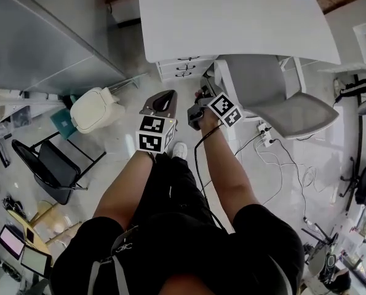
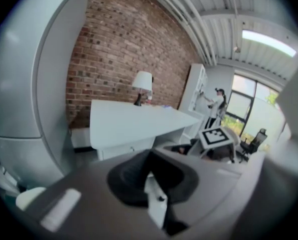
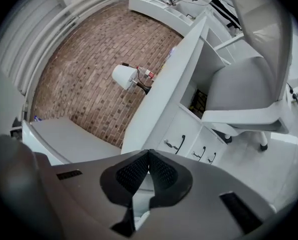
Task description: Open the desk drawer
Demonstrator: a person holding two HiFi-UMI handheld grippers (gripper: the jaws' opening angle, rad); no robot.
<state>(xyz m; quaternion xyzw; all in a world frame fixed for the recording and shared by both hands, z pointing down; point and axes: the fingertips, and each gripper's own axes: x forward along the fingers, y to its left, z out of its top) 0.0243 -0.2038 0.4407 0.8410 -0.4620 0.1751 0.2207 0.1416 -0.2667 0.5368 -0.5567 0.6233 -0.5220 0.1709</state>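
The white desk [image 1: 232, 17] stands ahead of me, with its drawer unit [image 1: 184, 67] under the left end. Three dark handles show on the drawer fronts [image 3: 178, 143], and all the drawers sit flush. In the left gripper view the drawer unit [image 2: 131, 148] is farther off, below the desk top. My left gripper [image 1: 164, 96] and right gripper [image 1: 201, 96] hang side by side over the floor, short of the drawers. The left gripper [image 2: 150, 155] has its black pads together, and so does the right gripper [image 3: 149, 154]; neither holds anything.
A grey office chair [image 1: 275, 97] is pushed in at the desk, right of the drawers. On the floor to the left are a white lidded bin [image 1: 96, 108] and a black chair [image 1: 50, 168]. Cables and a power strip [image 1: 266, 134] lie to the right. A table lamp [image 2: 142, 84] stands on the desk.
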